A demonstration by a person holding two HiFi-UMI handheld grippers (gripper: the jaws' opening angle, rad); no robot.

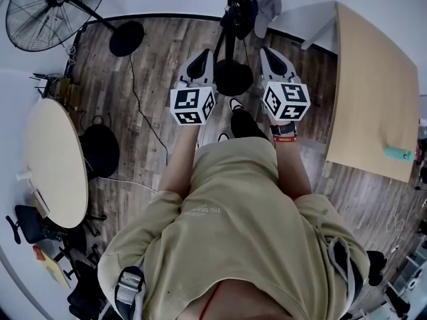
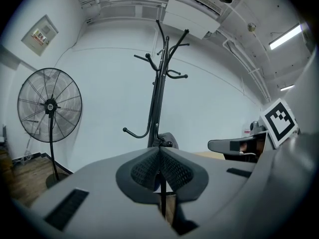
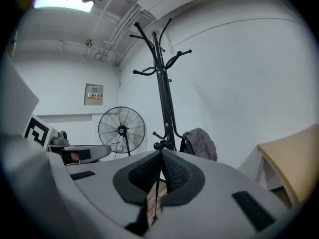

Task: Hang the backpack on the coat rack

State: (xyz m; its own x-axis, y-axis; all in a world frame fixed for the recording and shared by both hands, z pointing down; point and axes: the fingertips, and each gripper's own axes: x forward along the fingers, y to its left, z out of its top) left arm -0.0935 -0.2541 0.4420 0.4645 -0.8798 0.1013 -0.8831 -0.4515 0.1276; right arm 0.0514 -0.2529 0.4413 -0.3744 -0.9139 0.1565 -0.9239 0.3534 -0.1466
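Left gripper and right gripper are both closed and empty. Backpack already hangs low on the rack, mid-frame, so I judge the task done.

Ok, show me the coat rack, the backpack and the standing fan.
coat rack (image 3: 164, 101): right gripper view, on its upright pole.
backpack (image 3: 202, 142): right gripper view, on its grey body.
standing fan (image 2: 50, 105): left gripper view, on the hub at the middle of its cage.
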